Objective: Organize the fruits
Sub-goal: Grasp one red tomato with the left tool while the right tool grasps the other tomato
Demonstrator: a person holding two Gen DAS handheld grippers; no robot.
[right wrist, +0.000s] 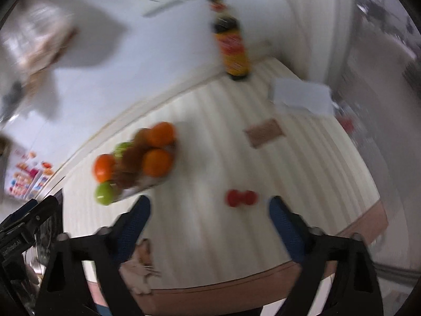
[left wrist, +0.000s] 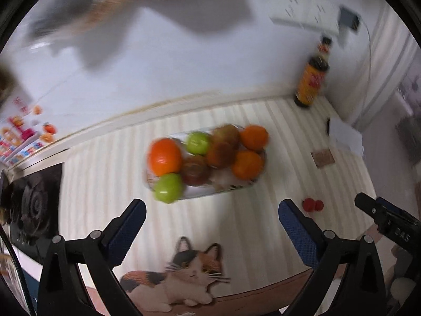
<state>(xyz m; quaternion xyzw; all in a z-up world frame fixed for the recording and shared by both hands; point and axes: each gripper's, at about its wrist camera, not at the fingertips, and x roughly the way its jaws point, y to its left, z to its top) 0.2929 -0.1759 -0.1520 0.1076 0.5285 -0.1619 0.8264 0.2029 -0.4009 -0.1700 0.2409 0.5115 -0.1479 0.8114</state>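
Observation:
An oval plate (left wrist: 226,190) on the striped tablecloth holds oranges (left wrist: 165,159), green apples (left wrist: 168,187) and reddish-brown fruits (left wrist: 220,154). The pile also shows blurred in the right wrist view (right wrist: 134,160). Two small red fruits (left wrist: 312,205) lie on the cloth right of the plate; in the right wrist view they (right wrist: 241,198) sit just ahead of the fingers. My left gripper (left wrist: 211,210) is open and empty, just short of the plate. My right gripper (right wrist: 209,205) is open and empty above the cloth. The right gripper's body (left wrist: 386,218) shows at the left view's right edge.
A dark sauce bottle (left wrist: 311,79) stands at the back right against the wall. A small brown square (left wrist: 322,158) and white paper (left wrist: 344,137) lie on the right. A cat picture (left wrist: 189,268) marks the cloth's near edge. A dark stove (left wrist: 34,202) is left.

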